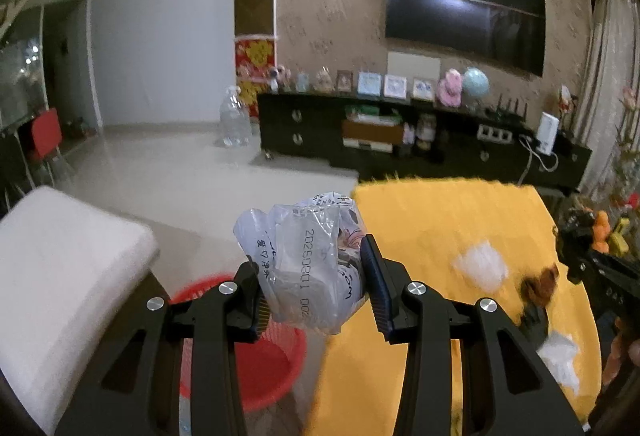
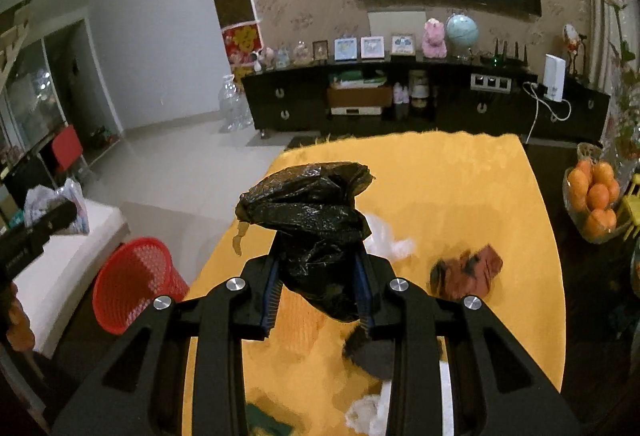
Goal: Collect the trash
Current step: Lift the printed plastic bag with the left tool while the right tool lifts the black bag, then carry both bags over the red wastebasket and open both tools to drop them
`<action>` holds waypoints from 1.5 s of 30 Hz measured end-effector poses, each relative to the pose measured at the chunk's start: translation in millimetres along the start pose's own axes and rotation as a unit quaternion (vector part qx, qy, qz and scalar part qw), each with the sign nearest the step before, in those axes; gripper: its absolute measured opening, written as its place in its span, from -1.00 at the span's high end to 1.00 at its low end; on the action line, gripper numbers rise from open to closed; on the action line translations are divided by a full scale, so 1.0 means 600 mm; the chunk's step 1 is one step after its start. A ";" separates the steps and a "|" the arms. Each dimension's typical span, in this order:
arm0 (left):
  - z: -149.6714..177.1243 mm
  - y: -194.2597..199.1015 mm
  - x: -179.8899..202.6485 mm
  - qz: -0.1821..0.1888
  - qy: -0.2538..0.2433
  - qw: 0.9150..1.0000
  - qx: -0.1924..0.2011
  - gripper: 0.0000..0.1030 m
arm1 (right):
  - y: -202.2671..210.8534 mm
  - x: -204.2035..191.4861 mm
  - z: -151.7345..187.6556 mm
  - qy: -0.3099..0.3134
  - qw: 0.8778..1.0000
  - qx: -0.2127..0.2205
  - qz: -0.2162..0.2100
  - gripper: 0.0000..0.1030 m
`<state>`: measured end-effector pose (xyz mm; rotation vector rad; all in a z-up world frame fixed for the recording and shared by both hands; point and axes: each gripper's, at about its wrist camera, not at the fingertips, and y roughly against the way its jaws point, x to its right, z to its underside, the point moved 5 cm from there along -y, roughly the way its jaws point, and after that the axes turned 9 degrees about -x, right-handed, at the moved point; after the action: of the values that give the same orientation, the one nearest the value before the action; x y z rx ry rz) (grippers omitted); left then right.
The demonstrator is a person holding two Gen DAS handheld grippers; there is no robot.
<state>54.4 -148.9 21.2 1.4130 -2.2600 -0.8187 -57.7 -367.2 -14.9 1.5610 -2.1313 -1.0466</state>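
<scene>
Item: clear printed plastic wrapper (image 1: pixel 316 260). Your left gripper (image 1: pixel 316 288) has its jaws pinching it, crumpled, with the bulk standing up above the pads.

Item: black plastic bag (image 2: pixel 316 232). Your right gripper (image 2: pixel 318 288) has its jaws clamped on its lower part; the wad stands upright and bulges out over the tips.

Item: red mesh basket (image 2: pixel 132 284). It stands on the floor off the left edge of the yellow tabletop (image 2: pixel 460 196), beside the white cushioned seat (image 1: pixel 68 276).

Governing relation: in the left wrist view the basket's opening lies directly below and slightly left of your left jaws, so the wrapper is close to being over it. From your right gripper the basket lies well off to the left and lower, across the tabletop edge. Your left hand is the nearer one by a clear margin.

Remaining on the tabletop: white crumpled scraps (image 1: pixel 480 266), a brown crumpled piece (image 2: pixel 466 272), and a dark scrap (image 2: pixel 372 356) under the right gripper.
</scene>
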 end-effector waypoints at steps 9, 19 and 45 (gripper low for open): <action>-0.028 -0.018 -0.072 -0.043 0.018 0.999 0.028 0.25 | -0.016 -0.077 -0.107 0.050 0.998 0.037 0.000 0.41; 0.005 -0.069 -0.177 -0.074 0.065 0.995 -0.036 0.25 | -0.118 -0.183 -0.104 0.110 0.992 -0.009 -0.055 0.40; 0.168 -0.171 -0.283 -0.087 0.065 0.974 -0.198 0.23 | -0.259 -0.427 0.054 0.221 0.947 -0.153 -0.177 0.37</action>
<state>143.4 -1.8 -120.5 1.4341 -1.7688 -1.1219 124.2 -143.2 -101.6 1.8434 -1.3568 -0.9564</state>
